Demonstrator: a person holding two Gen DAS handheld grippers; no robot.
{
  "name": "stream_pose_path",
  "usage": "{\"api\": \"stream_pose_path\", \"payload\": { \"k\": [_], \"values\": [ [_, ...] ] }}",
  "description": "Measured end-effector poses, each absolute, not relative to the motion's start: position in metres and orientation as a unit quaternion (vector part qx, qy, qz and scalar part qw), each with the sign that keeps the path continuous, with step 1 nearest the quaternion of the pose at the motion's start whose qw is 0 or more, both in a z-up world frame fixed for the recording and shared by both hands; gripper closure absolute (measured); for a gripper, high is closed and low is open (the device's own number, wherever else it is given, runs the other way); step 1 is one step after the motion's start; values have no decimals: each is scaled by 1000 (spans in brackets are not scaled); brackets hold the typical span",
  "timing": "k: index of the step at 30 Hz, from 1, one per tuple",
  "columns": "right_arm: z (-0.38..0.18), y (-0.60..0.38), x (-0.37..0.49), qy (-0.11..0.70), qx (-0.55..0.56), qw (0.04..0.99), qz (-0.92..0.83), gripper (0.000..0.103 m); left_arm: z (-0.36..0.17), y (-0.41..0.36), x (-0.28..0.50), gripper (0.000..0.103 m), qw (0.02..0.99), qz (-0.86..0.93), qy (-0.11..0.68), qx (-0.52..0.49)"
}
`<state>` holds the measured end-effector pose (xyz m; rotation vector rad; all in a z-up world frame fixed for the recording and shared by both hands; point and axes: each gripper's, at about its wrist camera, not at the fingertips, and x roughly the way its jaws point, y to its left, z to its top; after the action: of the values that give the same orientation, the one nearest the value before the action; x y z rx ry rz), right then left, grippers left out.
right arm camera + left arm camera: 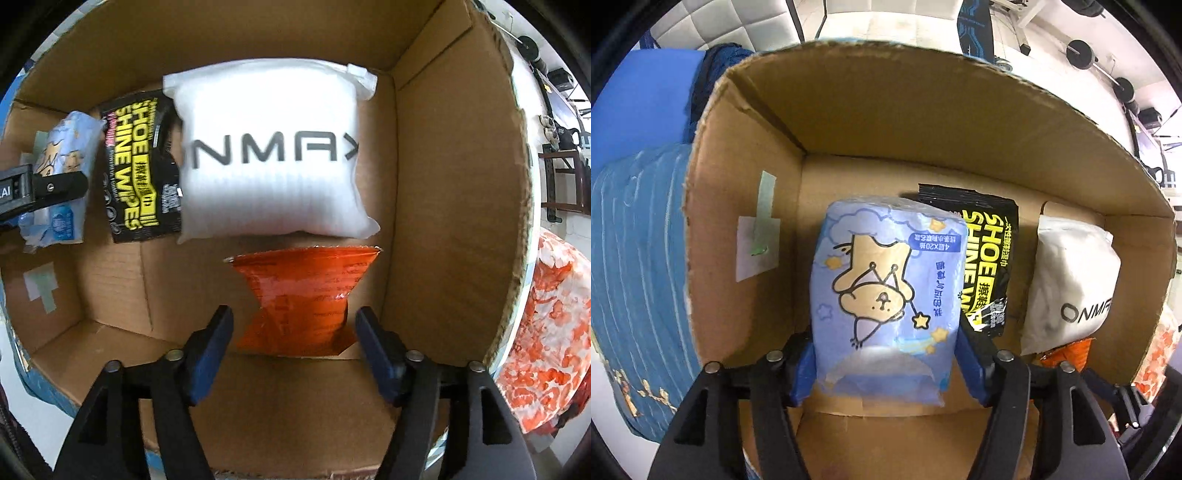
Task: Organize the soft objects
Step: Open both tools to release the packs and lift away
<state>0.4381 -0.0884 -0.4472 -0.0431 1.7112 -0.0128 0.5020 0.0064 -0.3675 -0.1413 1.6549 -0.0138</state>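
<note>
Release is the step in hand. Your right gripper (293, 332) stands wide, both pads clear of the pinched orange packet (303, 295) on the cardboard box (443, 184) floor. Your left gripper (886, 363) brackets the blue tissue pack (886, 284); contact cannot be told. Lift both straight up. At 1 o'clock lie the shoe wipes (988, 258); at 12 o'clock beyond the orange packet lies the white pouch (273, 155).

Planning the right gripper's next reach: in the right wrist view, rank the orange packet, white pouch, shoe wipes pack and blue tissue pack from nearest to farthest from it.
1. Orange packet, between the right gripper fingers.
2. White pouch, just beyond the packet.
3. Shoe wipes pack, left of the pouch.
4. Blue tissue pack, far left, by the other gripper.
</note>
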Motion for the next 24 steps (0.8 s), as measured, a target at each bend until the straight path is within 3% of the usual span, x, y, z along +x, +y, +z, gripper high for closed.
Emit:
{"api": "stream_pose_path", "payload": {
  "k": [2,3,4,9,11,13,24],
  "values": [
    [-442,-84,437,752,-19,659,-4,20,-363,6,504,29,679,1,732,-51],
    [-439,-83,436,750,-18,661,-4,20,-360,7,504,15,682,1,730,-51],
    [-436,-82,435,749,-15,663,-1,20,-359,8,505,12,683,2,729,-52],
    [-422,-78,431,742,-11,670,3,18,-343,16,498,11,696,6,716,-60],
    [-415,-74,428,737,-2,675,7,7,-333,19,489,8,704,6,708,-58],
    [-408,-73,424,731,8,682,12,4,-320,21,481,3,716,2,696,-57],
    [-348,-80,364,661,14,750,17,3,-245,16,386,3,805,-8,592,-21]
  ]
}}
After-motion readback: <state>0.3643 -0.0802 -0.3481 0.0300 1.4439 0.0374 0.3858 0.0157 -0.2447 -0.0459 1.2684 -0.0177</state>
